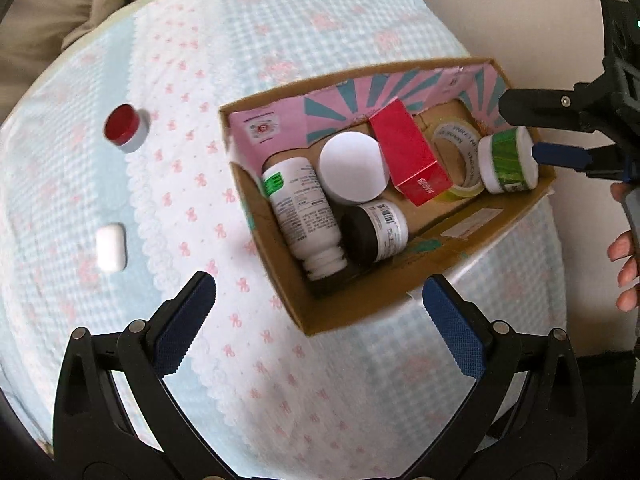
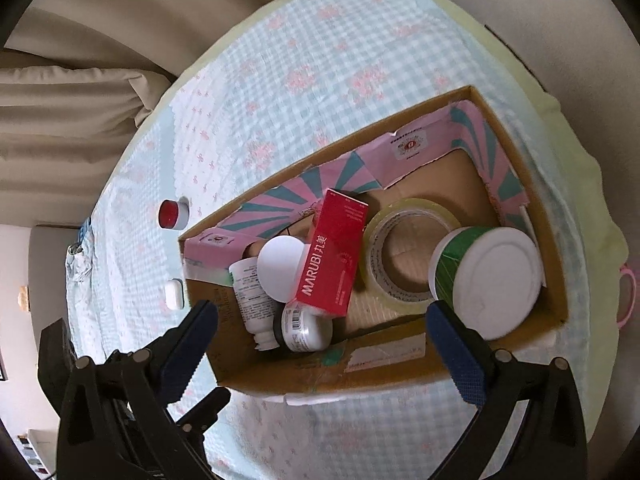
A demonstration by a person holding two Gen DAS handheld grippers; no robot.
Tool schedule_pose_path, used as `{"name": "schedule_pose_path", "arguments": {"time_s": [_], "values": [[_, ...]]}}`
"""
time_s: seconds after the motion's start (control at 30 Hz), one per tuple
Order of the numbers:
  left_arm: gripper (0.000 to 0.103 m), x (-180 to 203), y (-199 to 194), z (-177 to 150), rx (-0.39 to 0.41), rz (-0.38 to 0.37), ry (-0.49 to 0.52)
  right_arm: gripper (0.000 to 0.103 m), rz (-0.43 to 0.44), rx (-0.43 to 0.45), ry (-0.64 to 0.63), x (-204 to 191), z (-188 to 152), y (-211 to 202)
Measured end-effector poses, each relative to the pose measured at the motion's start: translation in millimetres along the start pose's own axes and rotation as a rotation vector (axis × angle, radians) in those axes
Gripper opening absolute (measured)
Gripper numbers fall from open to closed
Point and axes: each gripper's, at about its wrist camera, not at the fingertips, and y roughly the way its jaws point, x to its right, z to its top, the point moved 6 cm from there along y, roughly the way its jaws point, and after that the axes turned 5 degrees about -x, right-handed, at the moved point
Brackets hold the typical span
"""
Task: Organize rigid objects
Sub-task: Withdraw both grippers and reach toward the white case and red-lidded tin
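Checked blue-and-white cloth [image 1: 328, 32] with pink bows covers a round table, with beige curtain folds [image 2: 68, 92] behind it.

Nearest in the left wrist view, the left tongs [image 1: 320, 300] hang over the cloth with the jaws spread wide and nothing between them. Just beyond stands a cardboard box [image 1: 492, 224] lined with pink-and-teal paper.

Box contents, near end to far end:
- a white bottle [image 1: 300, 208] lying on its side, cap toward the near wall;
- a dark-capped jar [image 1: 376, 232] on its side, touching the bottle;
- a round white lid [image 1: 354, 168] behind these two;
- a red carton [image 1: 408, 160] lying tilted, one end on the tape roll;
- a roll of clear tape [image 1: 460, 160] lying flat;
- a white tub with a green band [image 1: 508, 160] on its side in the far corner.

On the cloth left of the box, well apart from it, sit a small white case [image 1: 112, 248] and, farther off, a red-capped pot [image 1: 126, 128].

The right tongs [image 2: 324, 312] hover above the near wall of the box, jaws wide apart and holding nothing; in the right wrist view the green-banded tub lies just beside the right-hand blue pad [image 2: 456, 352]. Contact between the two cannot be determined.
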Motion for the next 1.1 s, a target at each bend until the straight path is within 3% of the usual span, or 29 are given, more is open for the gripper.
{"name": "schedule_pose_path", "arguments": {"time_s": [0.27,0.5,0.7,0.9,1.1], "values": [[0.103,-2.0,-42.1,-17.7,0.060,-0.024,-0.090,0.103,-0.070,0.054,-0.074,-24.4,-15.2,-30.3],[0.103,-27.4,-75.0,-46.4,0.108,-0.015,-0.179,0.103,-0.148,0.095,-0.196,-55.5,-31.3,-45.0],[0.103,-66.7,-116.1,-69.4,0.197,0.013,-0.276,0.103,-0.185,0.157,-0.352,-102.0,-42.8,-62.5],[0.103,-112.2,-144.1,-75.9,0.278,0.053,-0.313,0.103,-0.203,0.254,-0.521,-160.5,-45.9,-71.3],[0.103,-167.7,-138.2,-73.6,0.257,0.045,-0.360,0.103,-0.277,0.251,-0.581,-209.2,-32.7,-43.5]]}}
